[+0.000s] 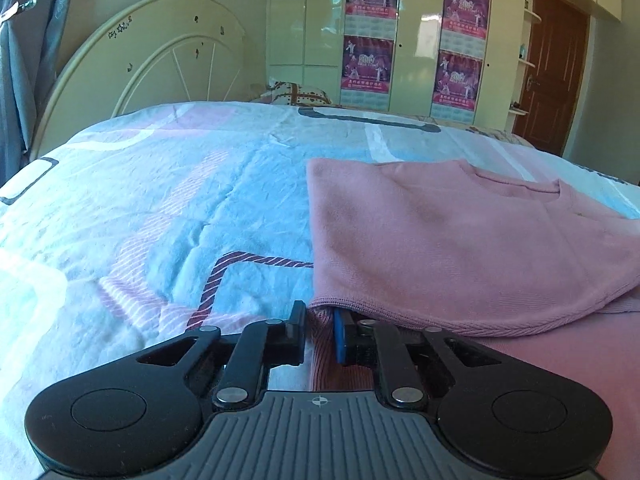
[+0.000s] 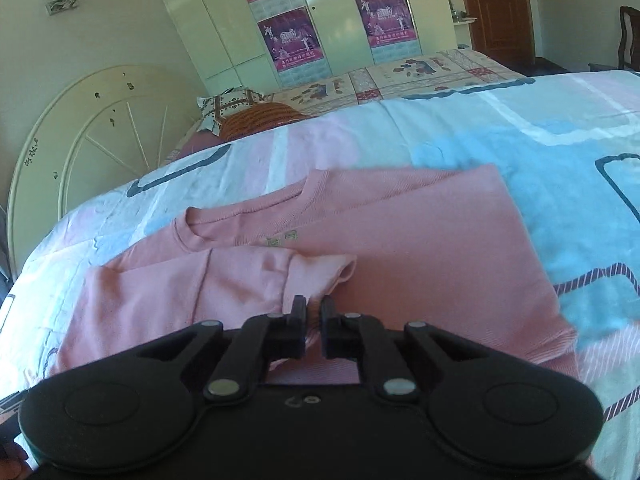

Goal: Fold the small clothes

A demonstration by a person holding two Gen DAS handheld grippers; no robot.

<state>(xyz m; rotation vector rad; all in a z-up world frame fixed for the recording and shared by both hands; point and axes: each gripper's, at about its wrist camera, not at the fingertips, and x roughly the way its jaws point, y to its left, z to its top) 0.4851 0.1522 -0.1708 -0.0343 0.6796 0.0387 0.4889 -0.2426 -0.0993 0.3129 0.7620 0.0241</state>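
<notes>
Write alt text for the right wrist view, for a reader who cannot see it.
The right gripper, seen from behind its black fingers, is closed on the near hem of a pink sweatshirt lying partly folded on a bed with a blue, pink and white patterned cover. Behind stand a cream headboard and wardrobe doors with posters.

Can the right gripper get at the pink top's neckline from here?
Probably yes. The right gripper sits shut on the pink top; the neckline lies ahead with only flat fabric between, but it must let go first.
</notes>
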